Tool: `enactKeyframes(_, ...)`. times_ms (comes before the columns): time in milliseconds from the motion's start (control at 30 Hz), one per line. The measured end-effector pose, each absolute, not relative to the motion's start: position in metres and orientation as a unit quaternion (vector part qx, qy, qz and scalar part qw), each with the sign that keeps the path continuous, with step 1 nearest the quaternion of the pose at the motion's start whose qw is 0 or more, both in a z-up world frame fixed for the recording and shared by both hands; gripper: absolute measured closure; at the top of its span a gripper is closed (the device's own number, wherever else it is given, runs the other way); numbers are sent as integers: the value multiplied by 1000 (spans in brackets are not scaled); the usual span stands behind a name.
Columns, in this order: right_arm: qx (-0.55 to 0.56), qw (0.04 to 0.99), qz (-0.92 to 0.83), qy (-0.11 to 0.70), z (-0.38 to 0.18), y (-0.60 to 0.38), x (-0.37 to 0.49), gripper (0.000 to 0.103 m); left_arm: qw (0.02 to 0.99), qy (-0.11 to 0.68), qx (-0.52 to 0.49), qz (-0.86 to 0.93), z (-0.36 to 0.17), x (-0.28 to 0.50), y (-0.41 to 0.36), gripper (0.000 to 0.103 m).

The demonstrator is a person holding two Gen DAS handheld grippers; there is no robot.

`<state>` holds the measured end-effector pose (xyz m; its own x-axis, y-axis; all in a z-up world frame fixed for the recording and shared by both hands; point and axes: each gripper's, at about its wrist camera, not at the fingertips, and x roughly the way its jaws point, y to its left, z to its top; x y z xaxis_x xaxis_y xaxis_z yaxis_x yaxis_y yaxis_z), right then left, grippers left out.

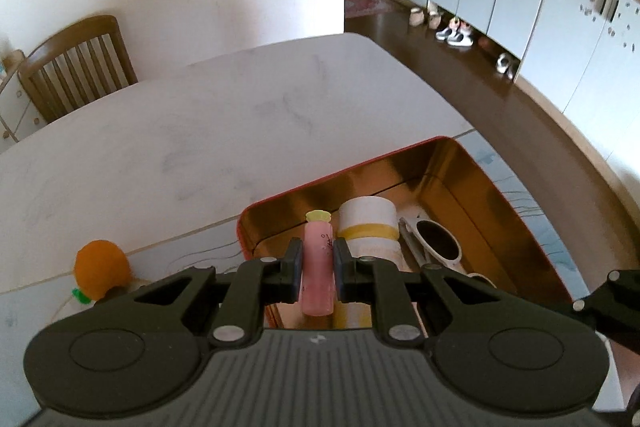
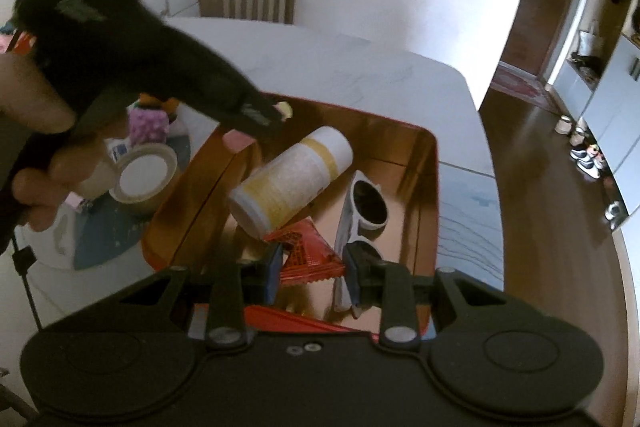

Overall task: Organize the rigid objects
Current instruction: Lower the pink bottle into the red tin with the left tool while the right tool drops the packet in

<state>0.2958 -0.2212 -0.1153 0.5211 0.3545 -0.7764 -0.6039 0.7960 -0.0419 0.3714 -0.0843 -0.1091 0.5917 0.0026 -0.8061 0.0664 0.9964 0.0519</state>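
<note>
My left gripper (image 1: 317, 267) is shut on a pink tube with a yellow cap (image 1: 318, 267) and holds it over the near left edge of a red tin with a gold inside (image 1: 440, 163). In the tin lie a white and yellow bottle (image 1: 368, 227) and white sunglasses (image 1: 436, 241). In the right wrist view my right gripper (image 2: 311, 269) is open above the tin (image 2: 428, 187), over a red packet (image 2: 308, 253), with the bottle (image 2: 290, 177) and the sunglasses (image 2: 366, 211) beyond. The left gripper (image 2: 276, 113) reaches in from the left there, the tube's cap at its tip.
An orange plush toy (image 1: 102, 269) lies left of the tin on the white marble table (image 1: 200, 139). A tape roll (image 2: 144, 175) and a purple toy (image 2: 147, 125) sit left of the tin. A wooden chair (image 1: 76, 67) stands behind the table. The table's right edge drops to the floor.
</note>
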Motion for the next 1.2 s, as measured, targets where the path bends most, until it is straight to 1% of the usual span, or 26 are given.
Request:
enactKeyframes(467,-176,838,296,424,-134,-218,308,71,872,487,46,-3,-133,390,-91,87)
enactKeyframes(700,-157,835,295,437,-133,-226,310,69,858,513,32,-7,-141,395,-90,87)
enactKeyframes(900,-139,837,295,439,-126,-233,308,64,847,529,48,-2,-146,395,-96,87)
enactKeyframes(1200,-106,847,288,434,-113,-247,307,58,853,520,26,-8,-132,387,-92,87)
